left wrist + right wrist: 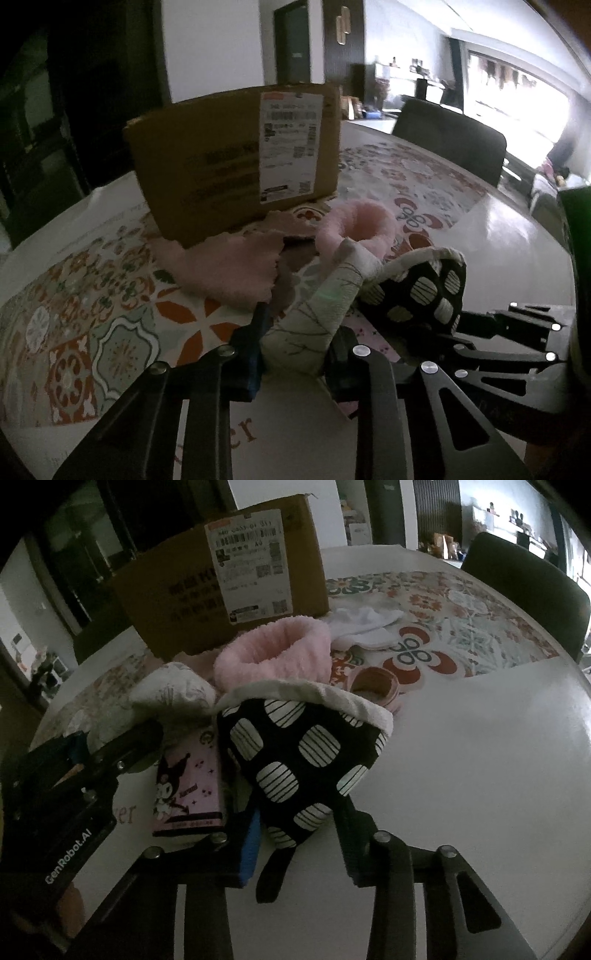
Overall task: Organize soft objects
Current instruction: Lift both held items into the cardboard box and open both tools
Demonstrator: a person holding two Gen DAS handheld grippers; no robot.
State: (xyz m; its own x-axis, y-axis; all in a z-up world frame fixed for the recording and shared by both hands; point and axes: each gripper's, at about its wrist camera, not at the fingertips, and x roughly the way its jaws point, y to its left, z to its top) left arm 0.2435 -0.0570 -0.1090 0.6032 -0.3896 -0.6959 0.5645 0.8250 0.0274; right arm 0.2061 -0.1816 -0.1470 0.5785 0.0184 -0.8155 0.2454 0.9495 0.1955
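My left gripper (295, 343) is shut on a pale cloth item with thin line marks (317, 310), held above the table; the cloth also shows in the right wrist view (173, 690). My right gripper (299, 834) is shut on a black fabric piece with white striped ovals and a white lining (303, 753), also seen in the left wrist view (424, 284). A fluffy pink ring-shaped item (354, 225) (277, 653) lies behind both. A flat pink fluffy cloth (225, 269) lies left of it. White socks (365, 627) lie farther back.
A cardboard box (229, 162) (221, 587) with a shipping label stands behind the soft items on a patterned mat (92, 325). A pink cartoon-print packet (188, 786) lies on the white table (480, 757). A small orange-and-pink item (376, 686) lies near the mat's edge. A dark chair (450, 144) stands at the far side.
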